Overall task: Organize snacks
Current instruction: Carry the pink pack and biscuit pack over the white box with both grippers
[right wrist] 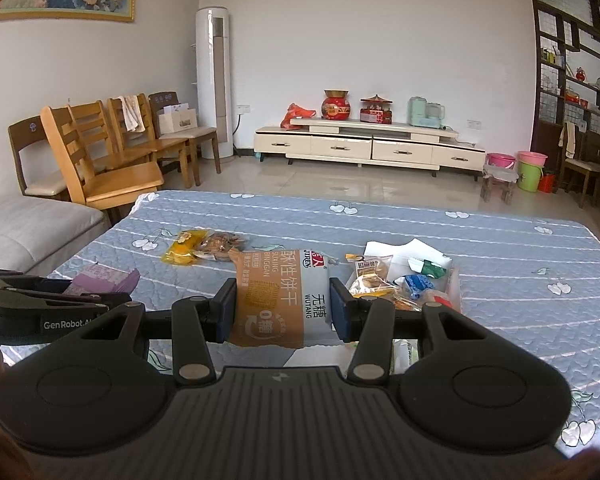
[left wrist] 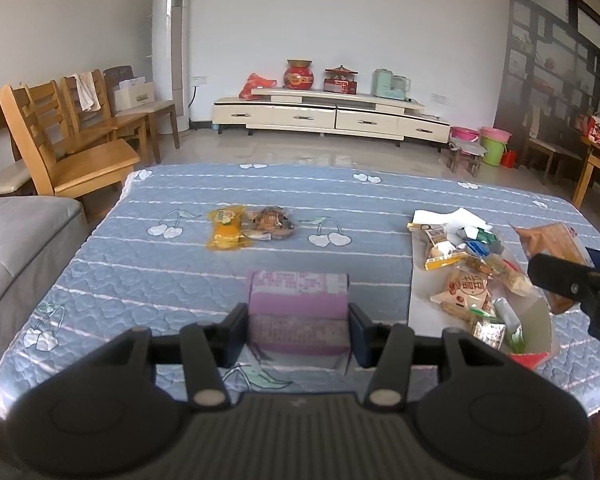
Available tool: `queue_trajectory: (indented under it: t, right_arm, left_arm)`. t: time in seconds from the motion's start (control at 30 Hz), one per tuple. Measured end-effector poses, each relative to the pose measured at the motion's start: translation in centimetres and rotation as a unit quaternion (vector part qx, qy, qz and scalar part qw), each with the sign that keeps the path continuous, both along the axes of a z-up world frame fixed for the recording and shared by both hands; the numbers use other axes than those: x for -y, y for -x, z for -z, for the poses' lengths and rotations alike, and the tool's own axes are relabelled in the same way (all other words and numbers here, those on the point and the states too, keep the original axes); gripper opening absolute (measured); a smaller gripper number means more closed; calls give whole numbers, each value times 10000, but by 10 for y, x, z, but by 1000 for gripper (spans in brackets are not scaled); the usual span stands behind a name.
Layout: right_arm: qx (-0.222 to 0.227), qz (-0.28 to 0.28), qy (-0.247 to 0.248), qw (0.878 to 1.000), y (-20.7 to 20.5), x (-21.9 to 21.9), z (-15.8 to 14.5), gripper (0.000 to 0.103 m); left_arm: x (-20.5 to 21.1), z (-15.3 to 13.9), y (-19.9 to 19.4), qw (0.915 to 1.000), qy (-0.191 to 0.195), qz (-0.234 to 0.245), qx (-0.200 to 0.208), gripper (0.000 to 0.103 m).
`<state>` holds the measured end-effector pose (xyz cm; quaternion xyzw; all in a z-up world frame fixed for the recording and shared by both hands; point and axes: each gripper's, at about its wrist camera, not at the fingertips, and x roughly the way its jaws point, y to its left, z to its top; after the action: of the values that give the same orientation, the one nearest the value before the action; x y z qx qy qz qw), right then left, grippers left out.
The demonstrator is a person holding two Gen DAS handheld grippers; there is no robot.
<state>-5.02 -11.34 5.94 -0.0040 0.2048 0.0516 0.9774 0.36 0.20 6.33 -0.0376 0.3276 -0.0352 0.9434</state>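
Purple box [left wrist: 298, 312] held left, biscuit packet [right wrist: 282, 300] right

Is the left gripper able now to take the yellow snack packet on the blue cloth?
Probably not yet: the left gripper is shut on the purple box. The path over the cloth to the yellow snack packet looks free.

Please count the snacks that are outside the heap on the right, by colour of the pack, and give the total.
Purple box, in left gripper: 1
Orange-and-white biscuit pack, in right gripper: 1
Yellow pack, on the cloth: 1
Clear brown pack, on the cloth: 1
Total: 4
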Motion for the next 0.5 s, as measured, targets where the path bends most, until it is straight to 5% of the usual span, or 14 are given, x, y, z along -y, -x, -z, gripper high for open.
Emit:
queue_trajectory:
  t: [0.5]
  right_arm:
    - [28, 86, -18, 10000, 2, 5, -2, 58]
  left_arm:
    - [7, -1, 0, 10000, -38, 77, 21, 51]
